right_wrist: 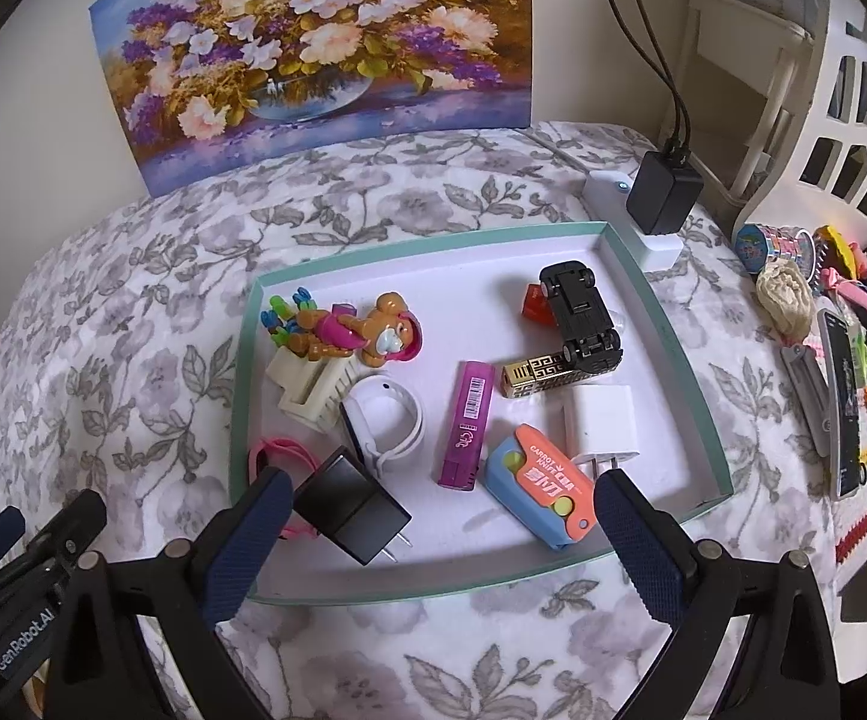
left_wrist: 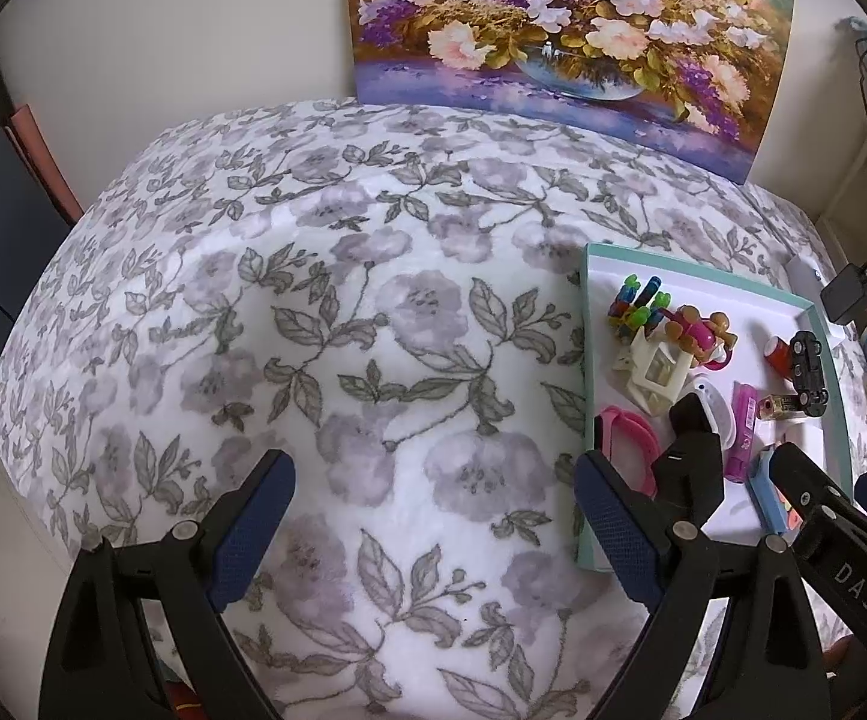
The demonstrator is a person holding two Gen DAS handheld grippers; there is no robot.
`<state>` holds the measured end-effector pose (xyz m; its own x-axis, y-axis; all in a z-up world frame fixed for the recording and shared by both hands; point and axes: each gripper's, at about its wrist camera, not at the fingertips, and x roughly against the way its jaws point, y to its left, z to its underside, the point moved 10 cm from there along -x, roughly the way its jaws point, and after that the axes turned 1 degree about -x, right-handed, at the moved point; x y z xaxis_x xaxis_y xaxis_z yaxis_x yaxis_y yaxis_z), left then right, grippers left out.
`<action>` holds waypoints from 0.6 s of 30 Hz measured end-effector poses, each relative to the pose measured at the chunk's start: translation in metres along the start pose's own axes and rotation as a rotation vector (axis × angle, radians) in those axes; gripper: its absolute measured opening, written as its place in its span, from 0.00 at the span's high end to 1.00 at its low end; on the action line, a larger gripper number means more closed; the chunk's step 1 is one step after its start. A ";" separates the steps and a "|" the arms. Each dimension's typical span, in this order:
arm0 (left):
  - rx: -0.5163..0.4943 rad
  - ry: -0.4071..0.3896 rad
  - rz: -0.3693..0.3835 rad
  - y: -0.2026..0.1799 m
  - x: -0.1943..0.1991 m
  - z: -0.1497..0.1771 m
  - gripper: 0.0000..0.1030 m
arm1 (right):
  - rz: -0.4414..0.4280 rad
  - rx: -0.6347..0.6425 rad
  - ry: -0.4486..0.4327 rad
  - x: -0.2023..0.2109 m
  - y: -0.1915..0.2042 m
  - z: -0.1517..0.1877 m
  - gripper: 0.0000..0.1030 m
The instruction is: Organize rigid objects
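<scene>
**Two grippers poised over a tray of small objects on a flowered cloth**

Left wrist view. The left gripper (left_wrist: 433,522) hangs with its jaws spread wide and nothing between them, above bare flowered cloth (left_wrist: 337,324). The green-rimmed tray (left_wrist: 584,420) lies to its right, and part of the right gripper (left_wrist: 739,450) reaches in over the tray's near end. A flower painting (left_wrist: 571,30) leans against the wall behind.

Right wrist view. The right gripper (right_wrist: 442,525) is released, its jaws wide apart over the tray's (right_wrist: 241,396) near edge, gripping nothing. A black plug adapter (right_wrist: 349,510) lies just beside its left finger; an orange-and-blue carrot knife toy (right_wrist: 538,483) lies near its right finger. Also in the tray: a purple stick (right_wrist: 466,426), a white charger (right_wrist: 601,420), a gold lighter (right_wrist: 538,375), a black toy car (right_wrist: 580,315), a bear figure (right_wrist: 367,327), a white watch band (right_wrist: 382,414). More clutter (right_wrist: 823,330) lies outside the tray, at right.
</scene>
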<state>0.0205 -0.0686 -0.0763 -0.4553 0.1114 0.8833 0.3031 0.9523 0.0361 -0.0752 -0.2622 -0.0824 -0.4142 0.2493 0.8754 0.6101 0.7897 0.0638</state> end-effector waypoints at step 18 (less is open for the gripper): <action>-0.004 0.013 -0.015 0.002 -0.003 0.002 0.08 | 0.005 -0.006 0.014 -0.004 -0.002 0.002 0.01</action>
<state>0.0209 -0.0668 -0.0801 -0.4489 0.0930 0.8887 0.2994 0.9527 0.0516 -0.0765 -0.2637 -0.0872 -0.4022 0.2452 0.8821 0.6159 0.7853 0.0626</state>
